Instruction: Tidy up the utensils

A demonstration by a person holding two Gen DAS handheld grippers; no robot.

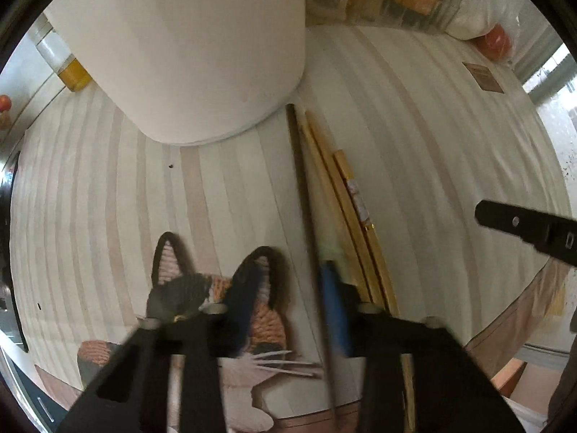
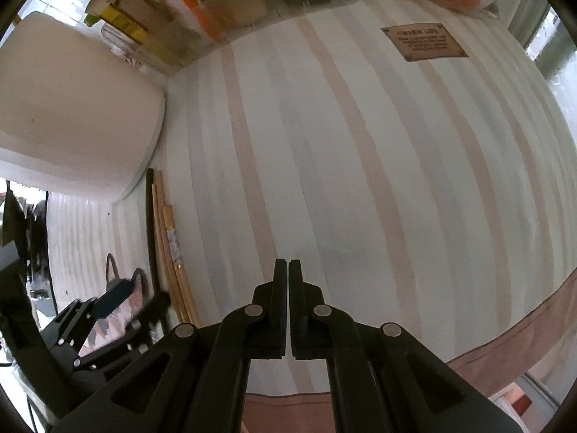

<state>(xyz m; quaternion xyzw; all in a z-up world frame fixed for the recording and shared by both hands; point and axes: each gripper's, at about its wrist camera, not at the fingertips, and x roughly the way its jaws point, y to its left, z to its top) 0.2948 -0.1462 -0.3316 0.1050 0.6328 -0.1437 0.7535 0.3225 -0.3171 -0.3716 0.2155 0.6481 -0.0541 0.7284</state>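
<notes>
Left hand-held gripper, pointing down beside a white container over a cat-shaped mat, has its fingers nearly closed around a dark chopstick on the striped surface, while the right hand-held gripper, shut and empty, hangs right of the chopsticks.

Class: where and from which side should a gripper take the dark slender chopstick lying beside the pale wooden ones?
Grip the dark slender chopstick mid-length, from straight above, jaws across its width: it lies flat on the striped tablecloth, its far end close to the tall white container.
</notes>
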